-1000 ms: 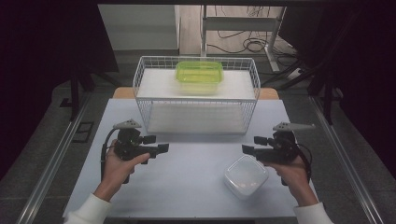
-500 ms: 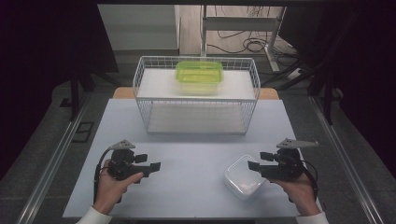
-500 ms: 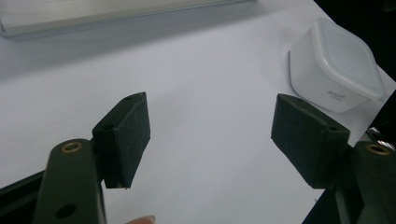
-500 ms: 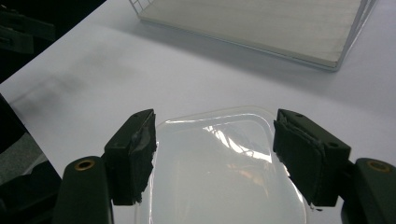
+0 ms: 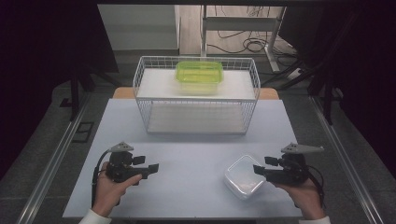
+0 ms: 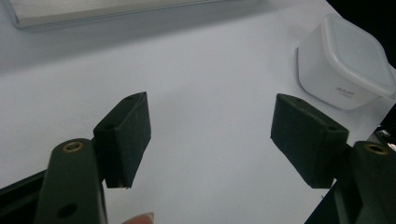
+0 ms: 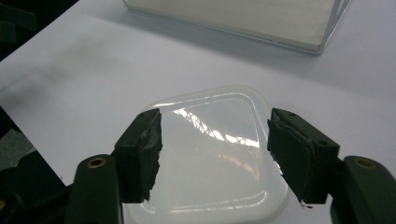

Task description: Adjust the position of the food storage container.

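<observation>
Two grippers: I hold both low over the white table [image 5: 196, 154].
Left gripper [image 5: 152, 167]: lower left, jaws apart, nothing between.
Right gripper [image 5: 258, 170]: lower right, jaws just closing, spread over the clear lidded container [image 5: 243, 177], pads not pressing.

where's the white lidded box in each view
High view: box lies at the lower right of the table, just ahead of the right tool.
Left gripper view: box sits at the upper right, on the table.
Right gripper view: box is at lower centre, under and between the black pads.
Shared landmark: the wire basket beyond it, whose base edge runs along the top.
</observation>
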`<state>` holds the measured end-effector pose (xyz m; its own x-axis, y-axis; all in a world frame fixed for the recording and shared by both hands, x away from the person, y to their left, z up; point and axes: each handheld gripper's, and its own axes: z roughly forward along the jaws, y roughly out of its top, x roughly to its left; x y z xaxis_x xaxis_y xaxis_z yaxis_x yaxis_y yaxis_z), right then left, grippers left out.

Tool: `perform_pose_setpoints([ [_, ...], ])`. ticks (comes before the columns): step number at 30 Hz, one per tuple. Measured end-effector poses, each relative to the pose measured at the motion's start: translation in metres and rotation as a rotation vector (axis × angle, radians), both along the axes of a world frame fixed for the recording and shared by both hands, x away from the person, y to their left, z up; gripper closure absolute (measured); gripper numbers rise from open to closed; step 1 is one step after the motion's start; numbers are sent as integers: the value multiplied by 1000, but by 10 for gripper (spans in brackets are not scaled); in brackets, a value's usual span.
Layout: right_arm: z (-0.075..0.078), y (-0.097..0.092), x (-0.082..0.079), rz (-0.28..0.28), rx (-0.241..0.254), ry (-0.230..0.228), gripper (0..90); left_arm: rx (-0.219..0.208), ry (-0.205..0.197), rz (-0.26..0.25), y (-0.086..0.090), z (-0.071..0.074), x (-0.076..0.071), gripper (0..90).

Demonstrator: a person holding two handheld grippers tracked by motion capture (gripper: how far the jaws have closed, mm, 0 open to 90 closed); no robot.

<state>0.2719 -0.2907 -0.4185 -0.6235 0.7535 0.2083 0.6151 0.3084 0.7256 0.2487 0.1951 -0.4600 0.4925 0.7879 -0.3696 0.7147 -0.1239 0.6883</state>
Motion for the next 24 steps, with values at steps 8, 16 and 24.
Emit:
perform_pose_setpoints([
  [8, -3, -8, -6, 47, -55, 26, 498, -26, 30, -5, 0, -5, 6, 285],
  [16, -5, -12, -24, 123, -101, 58, 697, -19, 26, -19, -3, -4, 5, 286],
  [24, -33, -7, -23, 186, -225, 150, 884, -54, 48, -15, -1, -7, 6, 288],
])
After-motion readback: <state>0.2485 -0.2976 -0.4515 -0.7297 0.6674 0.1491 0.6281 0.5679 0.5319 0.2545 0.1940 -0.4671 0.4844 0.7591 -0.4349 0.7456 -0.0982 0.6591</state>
